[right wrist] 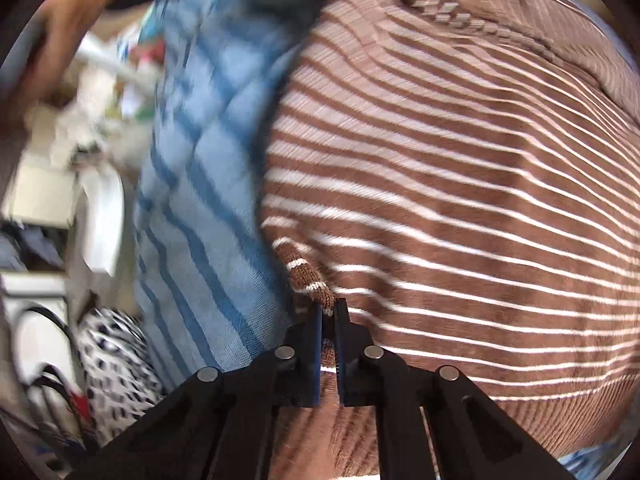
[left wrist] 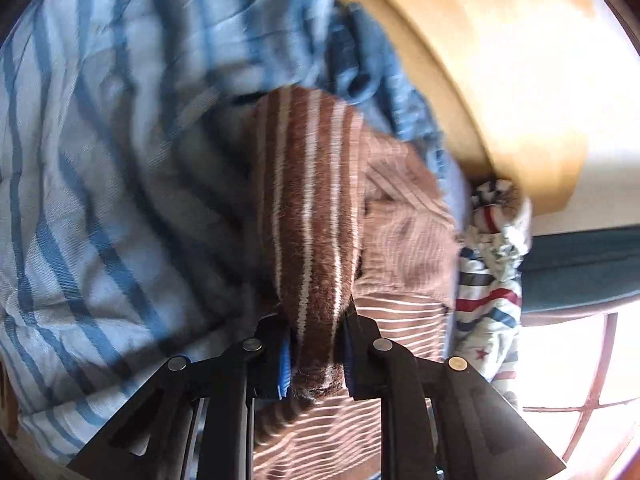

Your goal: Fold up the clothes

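No text, label, brand, number or sign can be read in either view; no lettering is seen on any fabric or on the gripper parts.

Both tongs, left (left wrist: 316,350) and right (right wrist: 329,344), have black angular linkage arms, round silver pivot pins and blue pads inside the fingers.
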